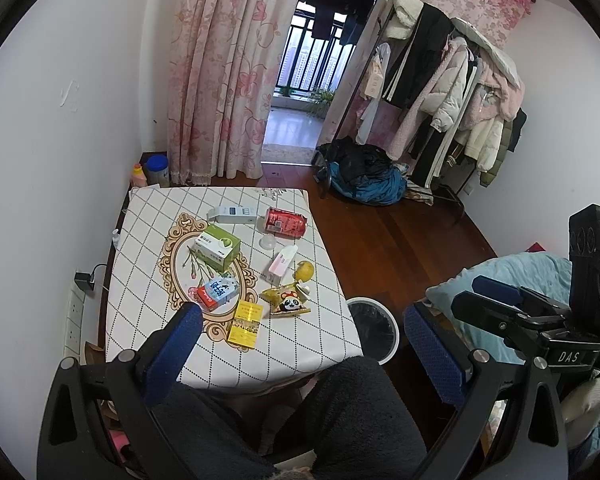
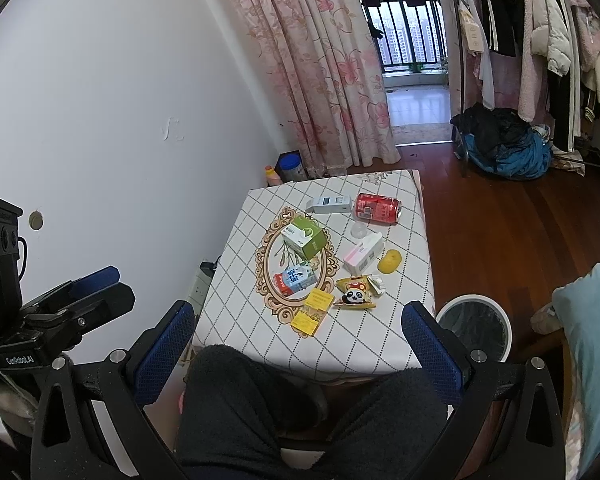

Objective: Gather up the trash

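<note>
A: Trash covers the desk [image 1: 332, 332], nothing collected yet by the look of it, and the bin [image 1: 374, 330] stands on the floor just beside the desk's near right corner.

B: Where are the claws?

A: Both hang back over the person's knees, short of the desk. The left claw [image 1: 306, 356] is spread wide and holds nothing; the right claw [image 2: 300, 350] is spread the same, also bare.

B: What lies there, biggest first?

A: A green and white box [image 1: 217, 247] sits in the middle, a red can [image 1: 286, 222] on its side at the far right, a grey and white carton [image 1: 232, 214] beside the can, and a pink and white box [image 1: 283, 265] nearer. Then a blue and red milk carton [image 1: 216, 294], a flat yellow box [image 1: 246, 323], a panda snack wrapper [image 1: 288, 301], a yellow lemon-like thing [image 1: 304, 271], and a small clear cap [image 1: 267, 242].

B: How would you start?

A: I'd judge the right claw best placed, being on the bin's side. Take near pieces first, the wrapper or the flat yellow box, so nothing gets knocked reaching over. Close across a narrow side. The can may roll, so pinch it across its body.
</note>
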